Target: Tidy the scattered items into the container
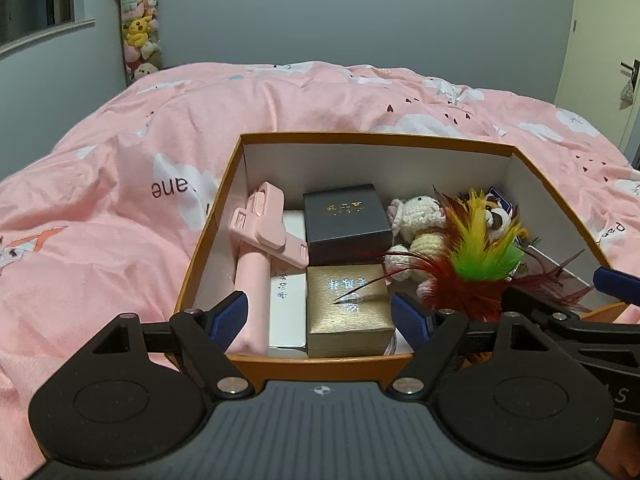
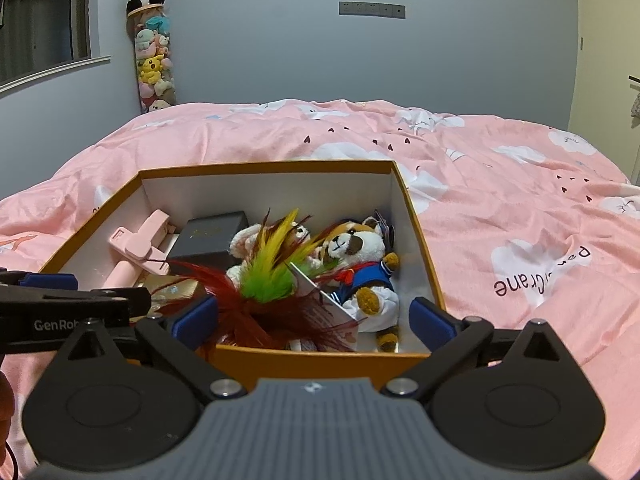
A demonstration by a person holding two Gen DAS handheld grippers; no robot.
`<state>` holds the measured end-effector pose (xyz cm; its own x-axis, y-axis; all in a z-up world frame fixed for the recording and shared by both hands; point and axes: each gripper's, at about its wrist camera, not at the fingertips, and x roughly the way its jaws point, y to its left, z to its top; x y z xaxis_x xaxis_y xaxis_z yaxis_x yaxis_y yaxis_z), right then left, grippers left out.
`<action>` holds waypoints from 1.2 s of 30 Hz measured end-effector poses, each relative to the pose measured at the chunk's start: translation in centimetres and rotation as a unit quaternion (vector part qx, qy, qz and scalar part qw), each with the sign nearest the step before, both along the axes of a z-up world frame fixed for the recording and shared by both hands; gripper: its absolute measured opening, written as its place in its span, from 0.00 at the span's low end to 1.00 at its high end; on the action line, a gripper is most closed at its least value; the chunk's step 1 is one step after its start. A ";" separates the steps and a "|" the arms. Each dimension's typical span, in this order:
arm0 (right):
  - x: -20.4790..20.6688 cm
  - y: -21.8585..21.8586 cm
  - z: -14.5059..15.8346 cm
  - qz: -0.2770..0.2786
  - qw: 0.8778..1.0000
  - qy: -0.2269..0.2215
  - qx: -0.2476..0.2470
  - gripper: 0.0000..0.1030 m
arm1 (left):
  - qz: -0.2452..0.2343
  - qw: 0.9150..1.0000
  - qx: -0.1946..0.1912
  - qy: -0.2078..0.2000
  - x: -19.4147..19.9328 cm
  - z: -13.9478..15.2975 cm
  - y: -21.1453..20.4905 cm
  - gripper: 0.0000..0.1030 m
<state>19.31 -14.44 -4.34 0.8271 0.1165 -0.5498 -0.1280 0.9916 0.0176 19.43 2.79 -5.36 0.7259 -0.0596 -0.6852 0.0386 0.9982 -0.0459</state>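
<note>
Orange-walled, white-lined cardboard box (image 2: pixel 420 248) sits centre frame on the pink printed quilt (image 2: pixel 520 208); red, green and yellow feather toy (image 2: pixel 264 280) lies inside at lower centre, apparently released. Right gripper (image 2: pixel 312 316) spread wide, pinching nothing; left gripper (image 1: pixel 320 312) likewise spread, empty. Advise lifting both clear vertically, avoiding the feathers; then check the quilt for strays.

Feathers (image 2: pixel 272 280) and plush toys (image 2: pixel 360 264) are crowding the box's (image 2: pixel 424 240) right half; boxes (image 1: pixel 346 228) are filling the left; bedding (image 2: pixel 520 208) around is lying open.
</note>
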 end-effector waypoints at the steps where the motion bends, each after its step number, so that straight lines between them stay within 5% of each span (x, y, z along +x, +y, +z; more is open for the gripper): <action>1: 0.0 0.0 -0.1 -0.002 1.000 -0.001 0.000 0.99 | -0.002 1.000 -0.001 0.003 0.1 -0.1 0.1 0.90; 36: 0.3 0.1 -0.8 0.000 1.000 -0.013 -0.012 0.99 | 0.007 1.000 0.011 0.017 0.5 -0.7 0.0 0.90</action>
